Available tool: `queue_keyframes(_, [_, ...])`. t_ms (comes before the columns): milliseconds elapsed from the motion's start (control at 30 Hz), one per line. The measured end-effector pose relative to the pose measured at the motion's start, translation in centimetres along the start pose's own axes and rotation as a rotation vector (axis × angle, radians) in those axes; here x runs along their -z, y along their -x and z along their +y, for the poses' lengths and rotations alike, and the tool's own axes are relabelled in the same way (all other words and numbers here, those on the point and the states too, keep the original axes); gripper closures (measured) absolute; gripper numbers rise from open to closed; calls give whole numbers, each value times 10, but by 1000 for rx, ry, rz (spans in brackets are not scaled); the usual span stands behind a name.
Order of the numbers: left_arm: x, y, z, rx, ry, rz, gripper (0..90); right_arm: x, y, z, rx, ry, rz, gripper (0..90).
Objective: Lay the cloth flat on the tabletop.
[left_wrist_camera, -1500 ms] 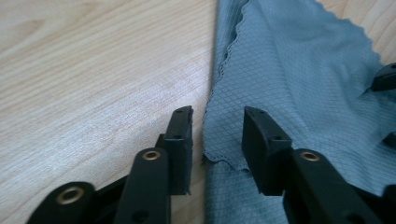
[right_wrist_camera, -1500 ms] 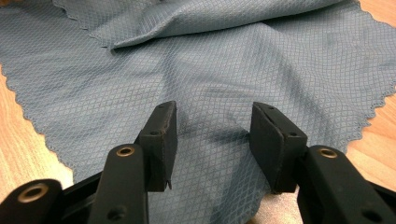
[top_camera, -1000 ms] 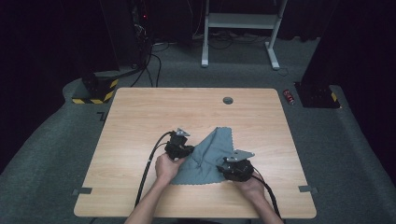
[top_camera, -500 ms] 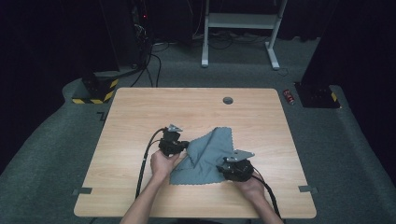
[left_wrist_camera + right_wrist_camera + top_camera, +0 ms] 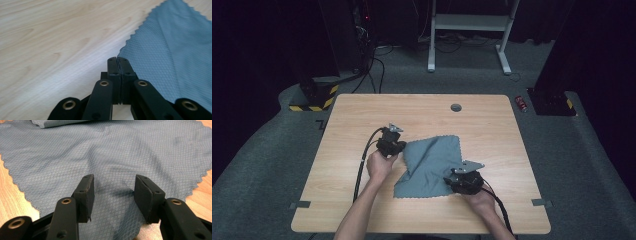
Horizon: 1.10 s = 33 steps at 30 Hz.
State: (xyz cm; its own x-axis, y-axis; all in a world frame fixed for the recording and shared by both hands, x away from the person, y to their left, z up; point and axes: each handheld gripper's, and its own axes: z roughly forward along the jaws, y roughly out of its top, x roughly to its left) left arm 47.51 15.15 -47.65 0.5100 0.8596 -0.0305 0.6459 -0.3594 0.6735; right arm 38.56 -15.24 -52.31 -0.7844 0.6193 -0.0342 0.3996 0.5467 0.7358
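A grey-blue cloth (image 5: 432,165) with scalloped edges lies on the wooden table (image 5: 362,115), its left side folded over into a ridge. My left gripper (image 5: 398,146) sits at the cloth's upper left edge. In the left gripper view it (image 5: 117,60) is shut, with the edge of the cloth (image 5: 175,50) pinched at the jaw tips. My right gripper (image 5: 452,178) rests at the cloth's lower right corner. It (image 5: 113,187) is open, its jaws standing apart over the cloth (image 5: 112,150), which lies flat beneath them.
A round cable hole (image 5: 456,107) sits near the table's far edge. On the floor beyond are a red can (image 5: 522,102), a black-and-yellow striped base (image 5: 312,100), cables and a white desk frame (image 5: 467,30). Bare wood surrounds the cloth.
My left gripper has moved left and slightly away, drawing the cloth's edge with it, so the cloth now lies wider. The right gripper has stayed at the lower right corner.
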Motion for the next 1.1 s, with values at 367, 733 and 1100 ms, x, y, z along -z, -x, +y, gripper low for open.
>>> queue_keyframes(367, [-26, -16, 13, 7, -38, 139, 888, 0, 0, 0, -4, 0, -4, 501])
queue_keyframes(733, [-9, -1, -9, 3, 5, 129, 590, 0, 0, 0, -2, 1, -5, 501])
queue_keyframes(1100, [22, 46, -65, -13, 58, -57, 504, 1, -2, -1, -27, -2, -9, 495])
